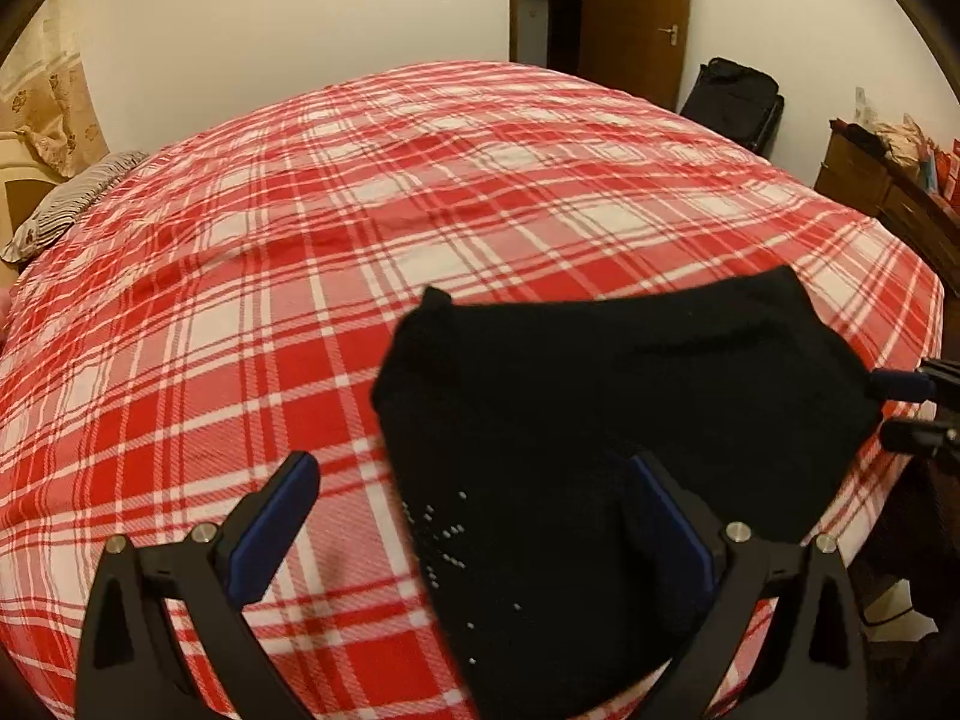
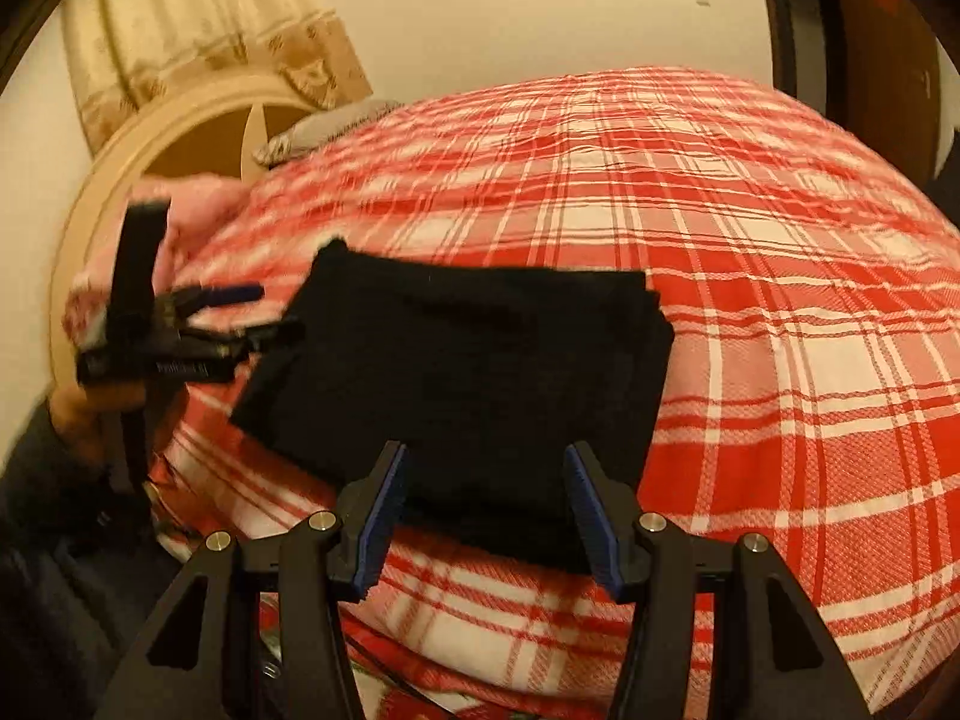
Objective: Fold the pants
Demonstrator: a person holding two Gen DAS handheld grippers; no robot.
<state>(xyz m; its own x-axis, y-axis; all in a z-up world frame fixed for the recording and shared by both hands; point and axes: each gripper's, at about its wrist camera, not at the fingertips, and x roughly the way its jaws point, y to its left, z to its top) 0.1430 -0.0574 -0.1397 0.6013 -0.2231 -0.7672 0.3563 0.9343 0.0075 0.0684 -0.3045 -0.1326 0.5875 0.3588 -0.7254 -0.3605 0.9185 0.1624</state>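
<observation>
The black pants point(image 1: 600, 396) lie folded into a compact rectangle on the red plaid bed sheet point(image 1: 240, 312), near the bed's front edge. My left gripper point(image 1: 474, 468) stands wide open at the folded bundle's left edge; its left finger hangs over bare sheet and its right finger over the cloth. In the right wrist view the pants point(image 2: 468, 360) lie flat just ahead of my right gripper point(image 2: 486, 456), which is open, its pads clear of the cloth. The left gripper point(image 2: 270, 312) appears there at the pants' left edge. The right gripper point(image 1: 888, 408) shows at the pants' right edge.
A striped pillow point(image 1: 72, 204) and a cream headboard point(image 2: 180, 138) are at the bed's left end. Beyond the bed stand a brown door point(image 1: 636, 12), a black suitcase point(image 1: 735, 102) and a wooden dresser point(image 1: 888, 204) with clutter on top.
</observation>
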